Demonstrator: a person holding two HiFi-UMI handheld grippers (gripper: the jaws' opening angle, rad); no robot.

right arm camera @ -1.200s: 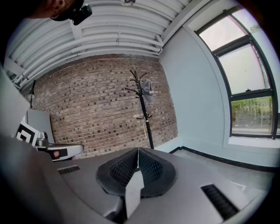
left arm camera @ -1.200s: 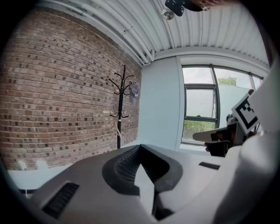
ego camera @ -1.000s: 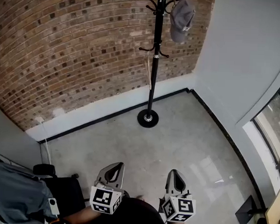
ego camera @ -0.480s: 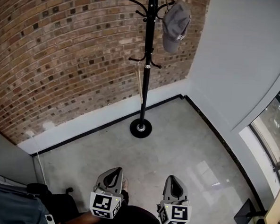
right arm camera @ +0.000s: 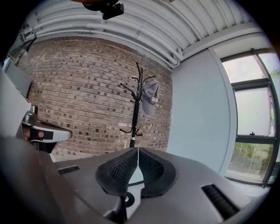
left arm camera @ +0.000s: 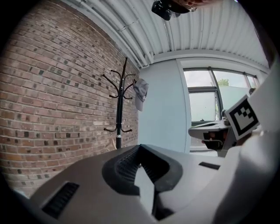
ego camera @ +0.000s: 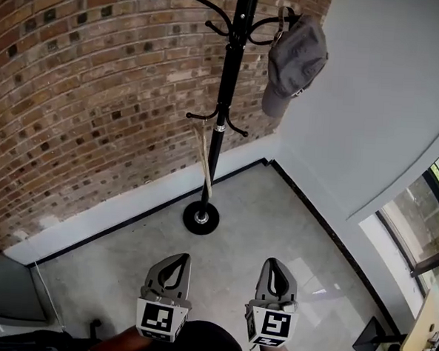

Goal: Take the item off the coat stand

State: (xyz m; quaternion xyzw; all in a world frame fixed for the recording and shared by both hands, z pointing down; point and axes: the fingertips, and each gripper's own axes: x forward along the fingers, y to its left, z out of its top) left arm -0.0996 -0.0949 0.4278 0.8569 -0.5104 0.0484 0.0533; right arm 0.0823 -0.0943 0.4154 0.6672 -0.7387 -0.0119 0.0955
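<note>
Cap (ego camera: 295, 61) on the coat stand (ego camera: 223, 97) is drawing nearer but not yet reachable, left gripper (ego camera: 179, 261) and right gripper (ego camera: 273, 265) staying clenched empty.

Bright daylight from the window (right arm camera: 258, 118) glares on the floor (ego camera: 324, 280); fisheye edges darken.

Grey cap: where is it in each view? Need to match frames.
Head view: cap top right, on an upper hook.
Left gripper view: cap centre, upper half, right of the coat stand.
Right gripper view: cap just right of centre, upper half.
Shared landmark: the black coat stand.
</note>
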